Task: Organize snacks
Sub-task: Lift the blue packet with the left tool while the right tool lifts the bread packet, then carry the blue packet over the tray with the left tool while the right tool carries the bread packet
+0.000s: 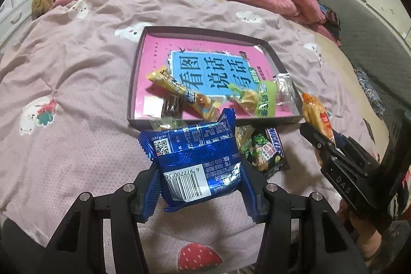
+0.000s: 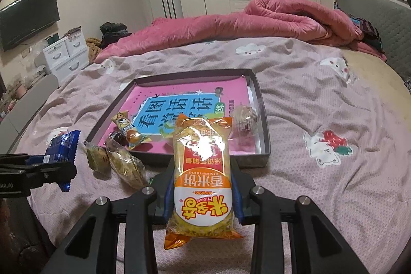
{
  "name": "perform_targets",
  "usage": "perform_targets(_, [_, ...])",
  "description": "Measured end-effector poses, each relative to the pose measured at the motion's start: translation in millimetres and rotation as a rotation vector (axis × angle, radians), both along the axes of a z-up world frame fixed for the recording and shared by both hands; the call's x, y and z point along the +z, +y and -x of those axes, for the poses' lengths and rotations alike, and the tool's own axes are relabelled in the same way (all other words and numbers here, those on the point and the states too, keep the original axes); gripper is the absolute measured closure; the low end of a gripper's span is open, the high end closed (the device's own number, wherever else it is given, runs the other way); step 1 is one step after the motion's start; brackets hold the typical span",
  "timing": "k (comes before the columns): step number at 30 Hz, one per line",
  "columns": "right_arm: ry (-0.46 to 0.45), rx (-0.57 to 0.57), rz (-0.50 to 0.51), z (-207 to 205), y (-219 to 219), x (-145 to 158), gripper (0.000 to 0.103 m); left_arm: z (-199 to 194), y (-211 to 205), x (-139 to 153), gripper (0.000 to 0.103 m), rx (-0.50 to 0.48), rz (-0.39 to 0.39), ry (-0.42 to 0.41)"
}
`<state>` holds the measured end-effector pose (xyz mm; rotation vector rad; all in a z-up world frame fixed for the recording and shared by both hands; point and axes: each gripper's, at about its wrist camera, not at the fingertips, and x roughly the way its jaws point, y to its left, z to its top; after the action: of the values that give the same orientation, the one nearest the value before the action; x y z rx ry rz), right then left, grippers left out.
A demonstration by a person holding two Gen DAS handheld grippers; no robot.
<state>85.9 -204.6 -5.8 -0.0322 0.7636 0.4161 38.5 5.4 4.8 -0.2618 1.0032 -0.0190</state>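
Above bedspread (image 1: 77, 68), both grippers clamp packets near the tray (image 1: 133, 84).

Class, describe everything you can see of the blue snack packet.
The blue snack packet is glossy foil with crimped, serrated ends, a white barcode panel and a QR code facing up. It looks sealed and slightly crumpled. The left gripper clamps its sides, holding it above the bedsheet, short of the box.

I see a room lit by soft, even light from above; shadows are faint; the shiny blue snack pack (image 1: 195, 158) and the rice cracker pack (image 2: 203, 171) show white glare; edges bend and go dark; the corners look blurry.
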Motion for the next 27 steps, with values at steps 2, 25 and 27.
perform_targets(2, [-0.014, 0.003, 0.002, 1, 1, 3, 0.067, -1, 2, 2, 0.047, 0.007, 0.002, -0.005])
perform_targets(25, [-0.098, 0.012, -0.017, -7, 6, 21, 0.067, -21, 7, 21, 0.047, 0.037, -0.009, -0.070])
perform_targets(27, [-0.106, 0.017, -0.015, -8, 8, 22, 0.067, -24, 6, 23, 0.047, 0.036, -0.009, -0.074])
